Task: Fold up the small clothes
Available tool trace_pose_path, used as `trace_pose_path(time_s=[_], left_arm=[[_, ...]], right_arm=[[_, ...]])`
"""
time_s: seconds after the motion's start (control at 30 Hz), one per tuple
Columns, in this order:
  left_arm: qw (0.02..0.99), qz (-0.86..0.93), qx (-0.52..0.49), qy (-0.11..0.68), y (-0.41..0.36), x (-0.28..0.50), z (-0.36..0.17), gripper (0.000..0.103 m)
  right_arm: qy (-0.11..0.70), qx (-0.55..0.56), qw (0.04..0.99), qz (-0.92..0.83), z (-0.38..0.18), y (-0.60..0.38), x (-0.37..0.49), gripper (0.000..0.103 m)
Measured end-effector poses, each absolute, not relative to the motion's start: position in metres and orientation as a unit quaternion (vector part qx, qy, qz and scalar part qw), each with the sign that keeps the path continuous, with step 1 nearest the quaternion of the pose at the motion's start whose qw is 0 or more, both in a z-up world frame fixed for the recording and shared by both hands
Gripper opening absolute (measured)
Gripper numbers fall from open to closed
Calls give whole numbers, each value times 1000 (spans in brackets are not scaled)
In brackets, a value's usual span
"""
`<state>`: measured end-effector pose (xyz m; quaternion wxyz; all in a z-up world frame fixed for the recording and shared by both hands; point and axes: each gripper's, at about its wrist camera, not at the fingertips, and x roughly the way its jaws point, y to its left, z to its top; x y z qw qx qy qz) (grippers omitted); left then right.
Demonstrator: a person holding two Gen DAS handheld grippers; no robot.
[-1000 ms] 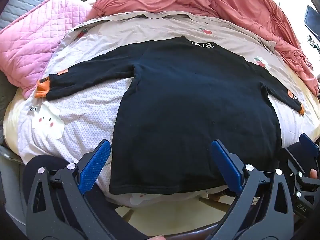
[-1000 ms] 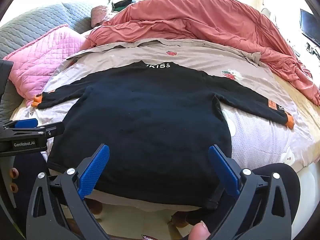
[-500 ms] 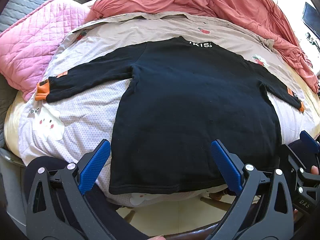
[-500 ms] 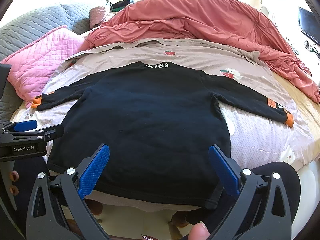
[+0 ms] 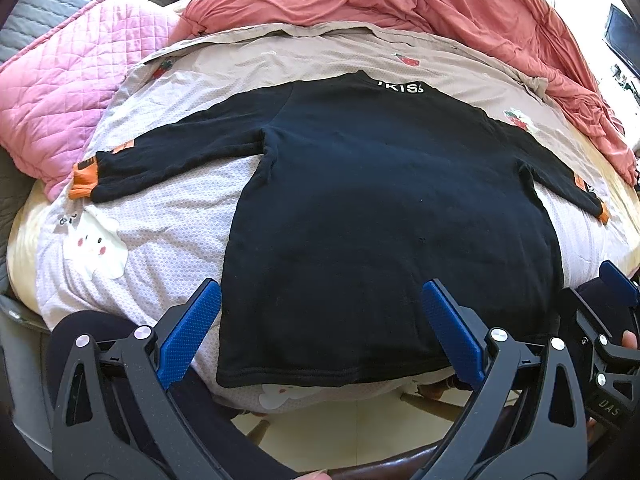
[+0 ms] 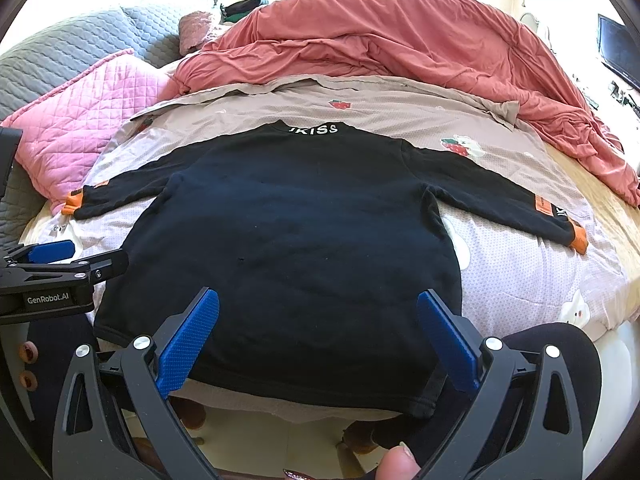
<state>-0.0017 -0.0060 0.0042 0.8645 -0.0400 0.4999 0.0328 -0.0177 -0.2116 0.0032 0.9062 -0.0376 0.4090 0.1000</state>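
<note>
The bed [image 6: 600,216] fills both views, its near half covered by a pale printed sheet [image 6: 520,264] with strawberry and bear figures. A salmon-red duvet [image 6: 400,36] lies bunched across the far side, from 11 to 2 o'clock, and a pink quilted pillow [image 6: 80,120] sits at 9 to 10 o'clock against a grey quilted headboard [image 6: 60,52].

The black sweater [image 6: 296,240] lies flat in the middle of the sheet, back up, collar at 12 o'clock showing white letters, hem at the near edge of the bed. Both sleeves are spread out: one orange cuff [image 6: 74,203] at 9 o'clock just beside the pillow, the other orange cuff [image 6: 578,240] at 3 o'clock.

The right tool [image 6: 318,340] hovers over the hem at 6 o'clock, its blue pads [image 6: 188,344] wide apart and holding nothing. The left tool [image 5: 322,332] hangs likewise over the hem's left part, spread wide and empty. In the right view it shows side-on at 9 o'clock.

A fingertip [image 6: 398,464] shows at the bottom edge.
</note>
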Motion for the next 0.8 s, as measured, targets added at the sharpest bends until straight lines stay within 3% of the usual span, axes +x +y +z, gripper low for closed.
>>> trace_pose_path(time_s=[0.8], left_arm=[[865, 32, -38, 499, -7, -3, 3, 94]], right_arm=[[409, -36, 906, 98, 2, -213, -17, 99]])
